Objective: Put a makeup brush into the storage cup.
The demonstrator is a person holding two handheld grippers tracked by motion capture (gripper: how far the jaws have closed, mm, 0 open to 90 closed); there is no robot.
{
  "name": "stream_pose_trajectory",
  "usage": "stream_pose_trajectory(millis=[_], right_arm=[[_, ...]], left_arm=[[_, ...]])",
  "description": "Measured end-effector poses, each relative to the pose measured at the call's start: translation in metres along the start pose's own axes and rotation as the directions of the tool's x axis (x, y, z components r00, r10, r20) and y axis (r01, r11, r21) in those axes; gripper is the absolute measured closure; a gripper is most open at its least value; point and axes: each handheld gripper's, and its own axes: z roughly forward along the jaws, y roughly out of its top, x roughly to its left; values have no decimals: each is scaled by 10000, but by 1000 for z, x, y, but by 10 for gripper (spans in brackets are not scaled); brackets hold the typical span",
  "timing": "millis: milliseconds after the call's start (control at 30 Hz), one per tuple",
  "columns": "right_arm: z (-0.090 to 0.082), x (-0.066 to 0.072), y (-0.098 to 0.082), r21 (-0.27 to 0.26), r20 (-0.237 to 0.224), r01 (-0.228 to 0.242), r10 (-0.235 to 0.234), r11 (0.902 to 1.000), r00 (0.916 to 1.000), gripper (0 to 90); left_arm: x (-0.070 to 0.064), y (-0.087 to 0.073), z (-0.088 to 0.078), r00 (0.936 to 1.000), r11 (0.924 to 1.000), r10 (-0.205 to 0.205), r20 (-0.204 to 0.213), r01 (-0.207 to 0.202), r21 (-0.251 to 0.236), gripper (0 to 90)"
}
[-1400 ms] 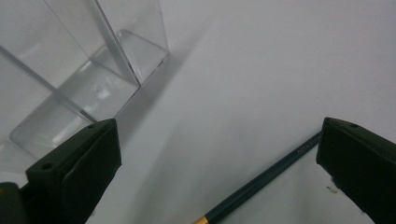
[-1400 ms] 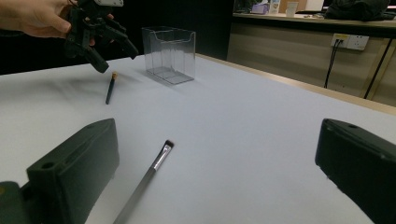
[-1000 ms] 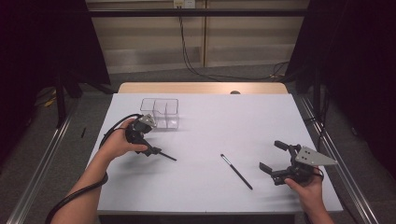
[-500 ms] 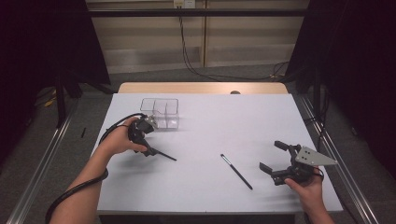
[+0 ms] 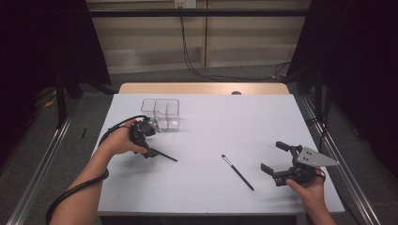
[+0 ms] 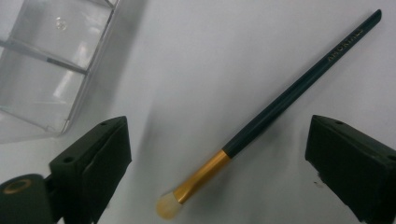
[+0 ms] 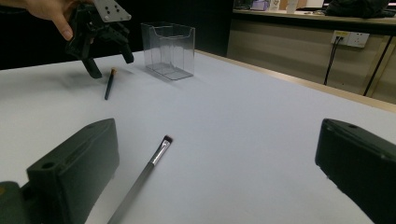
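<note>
1. Since the earlier frame, the left gripper (image 5: pixel 149 140) has begun closing its jaws, yet they stand wide, touching nothing.
2. Between them on the white table (image 5: pixel 211 187) lies a dark green makeup brush (image 6: pixel 261 126) with gold ferrule; gold lettering near its end is too blurred to read.
3. Just beside stands a clear divided organizer (image 5: pixel 162 113).
4. Farther right lies a silver-handled brush (image 5: pixel 237 172).
5. Beyond it, the right gripper (image 5: pixel 278 159) rests wide open, empty.
</note>
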Motion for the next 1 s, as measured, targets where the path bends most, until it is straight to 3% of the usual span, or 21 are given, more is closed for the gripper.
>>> stream_pose_trajectory(millis=[267, 367, 467, 500, 533, 833, 1000], right_arm=[[1, 0, 0, 22, -12, -7, 7, 10000, 10000, 0], [1, 0, 0, 34, -12, 1, -1, 10000, 10000, 0], [1, 0, -1, 75, -3, 1, -1, 10000, 10000, 0], [1, 0, -1, 86, -6, -23, 23, 10000, 10000, 0], [1, 0, -1, 96, -5, -19, 19, 10000, 10000, 0], [0, -1, -1, 90, 21, 17, -17, 10000, 10000, 0], [0, -1, -2, 146, 28, 23, -24, 9999, 10000, 0]], left_arm=[[0, 1, 2, 9995, 9993, 300, 62, -301, 218, 229], [-1, 1, 4, 9997, 9994, 216, 88, -218, 261, 272], [0, 1, 4, 9992, 9996, 139, 375, -149, 249, 329], [1, 1, 3, 9985, 9991, 249, 492, -265, 328, 354], [0, 1, 3, 9972, 9993, -68, 746, 39, 381, 439], [-5, 8, 2, 9947, 9958, -204, 1012, 113, 905, 630], [-8, 15, 3, 9910, 9899, -406, 1276, 225, 1402, 828]])
